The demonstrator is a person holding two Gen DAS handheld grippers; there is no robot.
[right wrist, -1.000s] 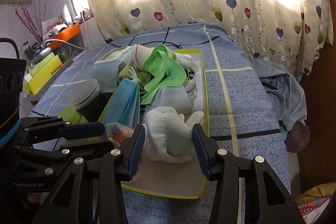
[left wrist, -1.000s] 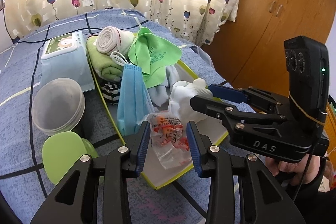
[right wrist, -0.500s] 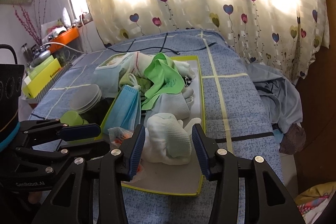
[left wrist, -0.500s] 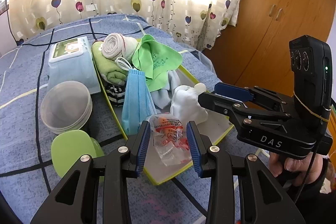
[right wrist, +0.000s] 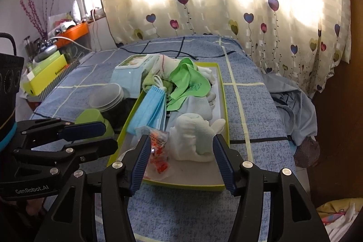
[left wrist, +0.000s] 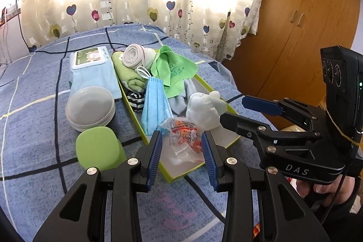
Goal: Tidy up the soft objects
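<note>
A: What sits on the blue checked bedspread (left wrist: 34, 110)?

B: A shallow rectangular tray (right wrist: 223, 92) with a lime-green rim and a pale floor. Everything else is placed from that tray.

A: What is in it?

B: Soft things, heaped. At the far end, a rolled cream cloth (left wrist: 133, 56) rests on a folded green towel (left wrist: 127, 78), and a thin, crumpled lime-green cloth (left wrist: 173, 73) lies beside them. A pleated blue face mask (left wrist: 154, 103) runs down the middle. At the near end lie a balled white knitted glove (right wrist: 195, 135) and a crinkly clear plastic packet (left wrist: 183, 140) with orange contents.

A: And outside the tray?

B: Along its left side: a soft pale-blue wipes pack (left wrist: 93, 74), a stack of round translucent lids (left wrist: 89, 108) and a smooth green rounded lid (left wrist: 97, 149).

A: The grippers?

B: The left gripper (left wrist: 181, 151) is partly open with the packet seen between its ribbed blue pads; whether they touch it cannot be told. The right gripper (right wrist: 181, 158) is opening, its jaws wide on either side of the glove and clear of it.
</note>
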